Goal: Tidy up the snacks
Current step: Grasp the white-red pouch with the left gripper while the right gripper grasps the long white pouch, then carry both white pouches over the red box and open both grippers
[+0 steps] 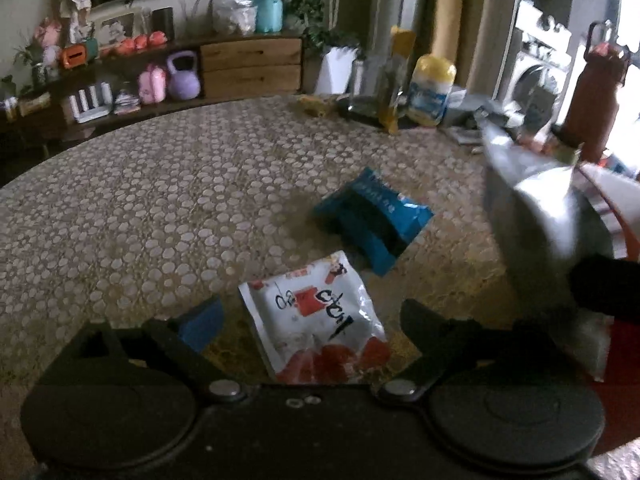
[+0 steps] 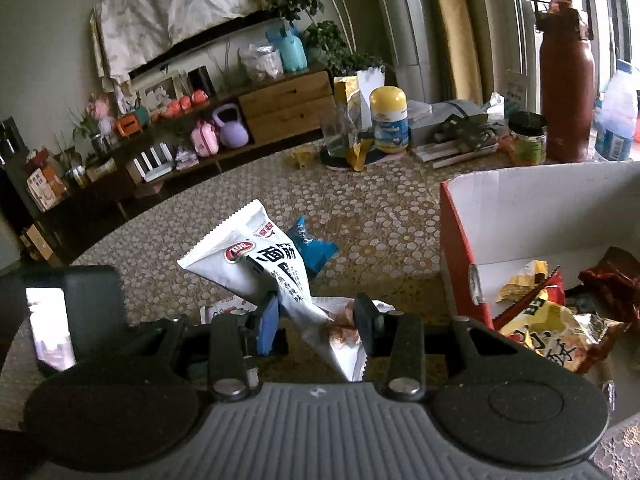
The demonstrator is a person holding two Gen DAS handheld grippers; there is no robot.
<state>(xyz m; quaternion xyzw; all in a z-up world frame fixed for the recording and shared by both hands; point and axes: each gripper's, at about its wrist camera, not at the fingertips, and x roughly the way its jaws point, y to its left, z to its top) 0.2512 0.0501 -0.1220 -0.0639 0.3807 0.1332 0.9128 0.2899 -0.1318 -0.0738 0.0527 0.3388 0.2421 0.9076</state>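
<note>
Grippers angled down over patterned tablecloth (image 1: 160, 200): left gripper (image 1: 308, 316) spread above red-and-white packet (image 1: 316, 320), right gripper (image 2: 316, 320) pinching white snack bag (image 2: 260, 264) beside cardboard box (image 2: 520, 208); shelving behind.

Left wrist view: rides close above the table (image 1: 140, 208), tilted down, facing the far sideboard (image 1: 248, 64). Right wrist view: also close and tilted down, facing the same way, with the box (image 2: 520, 200) near right. Both share the blue packet (image 1: 372, 216) (image 2: 312, 248), yellow-lidded jar (image 1: 432, 88) (image 2: 389, 120), brown flask (image 1: 592, 92) (image 2: 566, 80) and sideboard (image 2: 288, 100).
</note>
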